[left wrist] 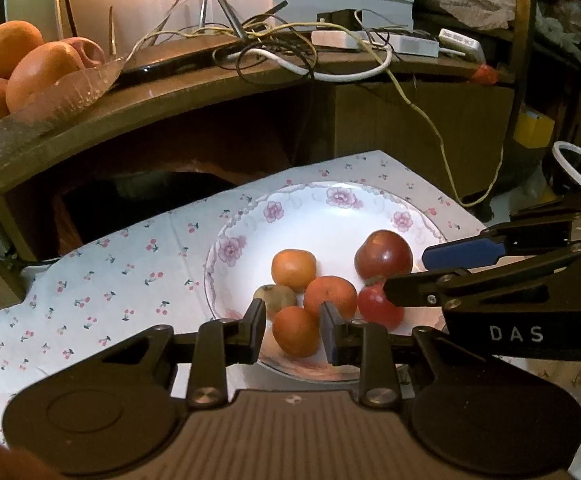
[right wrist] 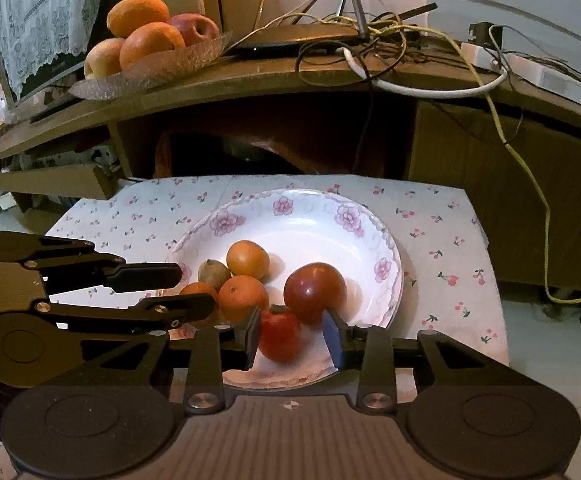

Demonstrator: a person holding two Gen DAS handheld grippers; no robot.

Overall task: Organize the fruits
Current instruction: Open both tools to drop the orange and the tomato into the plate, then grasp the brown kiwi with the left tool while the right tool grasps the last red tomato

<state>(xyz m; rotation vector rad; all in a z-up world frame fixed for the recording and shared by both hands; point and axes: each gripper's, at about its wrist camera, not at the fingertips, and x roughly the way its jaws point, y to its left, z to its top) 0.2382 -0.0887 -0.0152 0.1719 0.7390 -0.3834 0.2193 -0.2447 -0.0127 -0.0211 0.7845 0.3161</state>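
Two tongs: left [left wrist: 293, 330] seemingly pinching a tangerine [left wrist: 295, 331]; right [right wrist: 292, 338] loosely straddling a tomato [right wrist: 279, 334].

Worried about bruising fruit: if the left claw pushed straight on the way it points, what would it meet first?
Probably the nearest orange mandarin, already between the left claw's fingers on the floral plate. Whether the pads touch it is unclear.

Two wrist fisheyes, close, angled down — shared flowered plate [left wrist: 370, 204] of fruit.
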